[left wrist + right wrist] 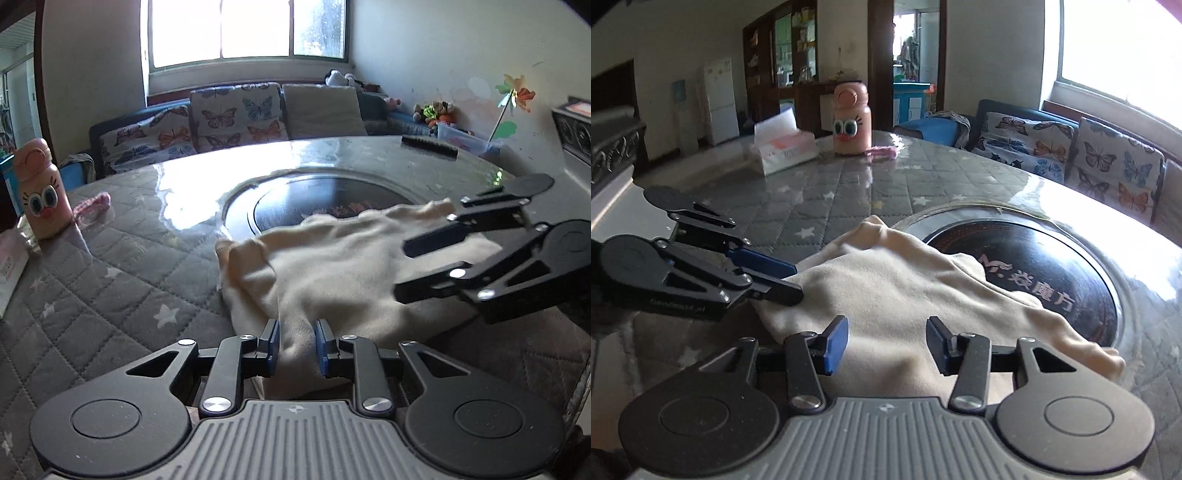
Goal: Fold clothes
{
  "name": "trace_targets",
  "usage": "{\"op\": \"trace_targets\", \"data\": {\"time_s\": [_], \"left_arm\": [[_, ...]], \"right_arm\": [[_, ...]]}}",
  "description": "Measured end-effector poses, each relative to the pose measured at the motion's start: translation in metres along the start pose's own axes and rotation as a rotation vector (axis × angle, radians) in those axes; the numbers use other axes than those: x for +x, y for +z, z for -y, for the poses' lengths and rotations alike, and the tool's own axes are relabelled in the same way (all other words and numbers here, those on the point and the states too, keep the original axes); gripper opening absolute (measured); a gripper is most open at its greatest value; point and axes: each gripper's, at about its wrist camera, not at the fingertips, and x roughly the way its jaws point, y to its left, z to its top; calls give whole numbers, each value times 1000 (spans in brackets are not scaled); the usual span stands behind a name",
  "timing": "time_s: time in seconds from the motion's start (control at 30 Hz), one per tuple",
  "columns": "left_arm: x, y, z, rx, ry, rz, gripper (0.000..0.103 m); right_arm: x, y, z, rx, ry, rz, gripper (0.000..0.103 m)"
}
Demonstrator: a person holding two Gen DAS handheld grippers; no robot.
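Note:
A cream cloth [332,269] lies bunched on the grey quilted round table [122,266], partly over the black round inset [314,199]. My left gripper [297,341] sits at the cloth's near edge with a raised fold between its fingers, which stand slightly apart. In the right wrist view the left gripper [794,280] is at the cloth's left edge [905,288]. My right gripper [884,345] is open wide just above the cloth's near part. It also shows in the left wrist view [402,269], open over the cloth's right side.
A pink owl-faced bottle [851,118] and a tissue box [783,146] stand at the table's far side, with a pink knitted piece [882,152] beside the bottle. A dark brush [430,144] lies on the far rim. A butterfly-patterned sofa [236,118] stands beyond.

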Motion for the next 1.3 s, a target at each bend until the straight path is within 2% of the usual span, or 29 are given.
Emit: {"op": "trace_targets", "data": {"time_s": [0.17,0.37,0.5,0.63,0.73,1.03,1.3], "left_arm": [[-3,13,3,-21,-5,41,23],[20,9,3,-22,16,-15,24],[15,10,-3,-39,21,-9,25],[13,13,-14,-107,20,-1,25],[15,14,-24,-174,12,-13,25],[22,17,-45,-342,-38,-41,19],[34,17,-39,-334,-36,-69,19]], "right_arm": [[-25,-13,14,57,-23,0,48],[-36,-40,31,135,-54,-44,49],[-50,-41,36,142,-34,-18,50],[-57,-39,49,205,-37,12,51],[-51,-46,56,242,-51,-13,51],[-49,-49,57,246,-56,-15,51],[-47,-50,55,240,-61,-19,53]]}}
